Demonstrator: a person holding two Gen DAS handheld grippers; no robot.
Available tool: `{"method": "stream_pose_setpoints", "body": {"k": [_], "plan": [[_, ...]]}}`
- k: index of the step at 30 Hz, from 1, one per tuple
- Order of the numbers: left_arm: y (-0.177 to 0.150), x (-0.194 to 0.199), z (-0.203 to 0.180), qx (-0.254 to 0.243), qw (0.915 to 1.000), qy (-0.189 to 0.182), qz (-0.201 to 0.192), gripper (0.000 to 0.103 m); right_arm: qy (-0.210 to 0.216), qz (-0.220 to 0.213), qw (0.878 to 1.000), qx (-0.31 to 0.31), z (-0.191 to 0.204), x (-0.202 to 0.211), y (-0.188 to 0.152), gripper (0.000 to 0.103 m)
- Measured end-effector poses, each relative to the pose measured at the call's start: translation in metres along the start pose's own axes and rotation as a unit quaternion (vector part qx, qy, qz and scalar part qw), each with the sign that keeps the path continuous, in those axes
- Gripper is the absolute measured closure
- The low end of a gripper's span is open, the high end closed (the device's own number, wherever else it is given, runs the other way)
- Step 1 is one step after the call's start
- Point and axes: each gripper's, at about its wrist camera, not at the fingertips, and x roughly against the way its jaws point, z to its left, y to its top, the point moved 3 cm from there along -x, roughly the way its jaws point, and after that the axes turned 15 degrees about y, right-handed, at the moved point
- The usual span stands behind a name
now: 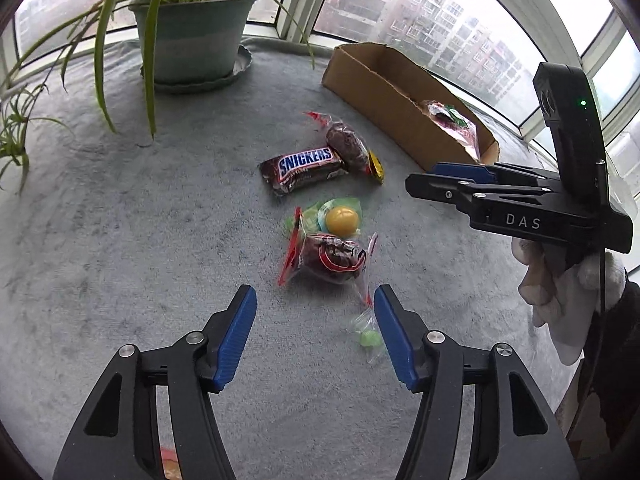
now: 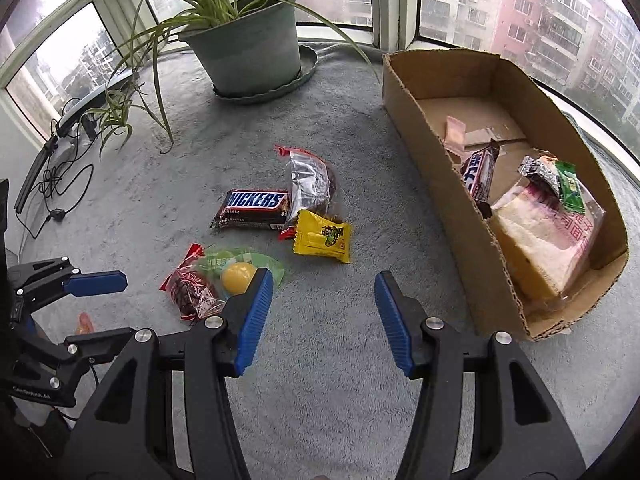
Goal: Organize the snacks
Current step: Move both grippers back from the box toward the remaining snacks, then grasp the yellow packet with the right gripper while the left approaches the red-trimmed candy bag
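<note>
Left gripper (image 1: 316, 332), right gripper (image 2: 324, 320) agape.

Yellow packet (image 2: 322, 237), grey carpet (image 2: 328, 360)

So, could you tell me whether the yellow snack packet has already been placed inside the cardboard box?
No, the yellow snack packet lies on the grey carpet, beside the brown Snickers bar and apart from the cardboard box.
</note>
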Motion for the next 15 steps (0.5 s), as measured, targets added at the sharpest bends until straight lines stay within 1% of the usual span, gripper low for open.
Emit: {"method": "stream_pose_setpoints", "body": {"k": [12, 15], "plan": [[0.009, -0.021, -0.012, 0.015, 0.9997, -0.005, 0.021, 0.042, -0.003, 0.018, 1.000, 0.013, 0.003, -0.032, 0.020, 0.048], [0.012, -0.027, -0.016, 0.011, 0.9997, 0.003, 0.024, 0.042, 0.000, 0.020, 1.000, 0.008, -0.001, -0.038, 0.025, 0.048]]}}
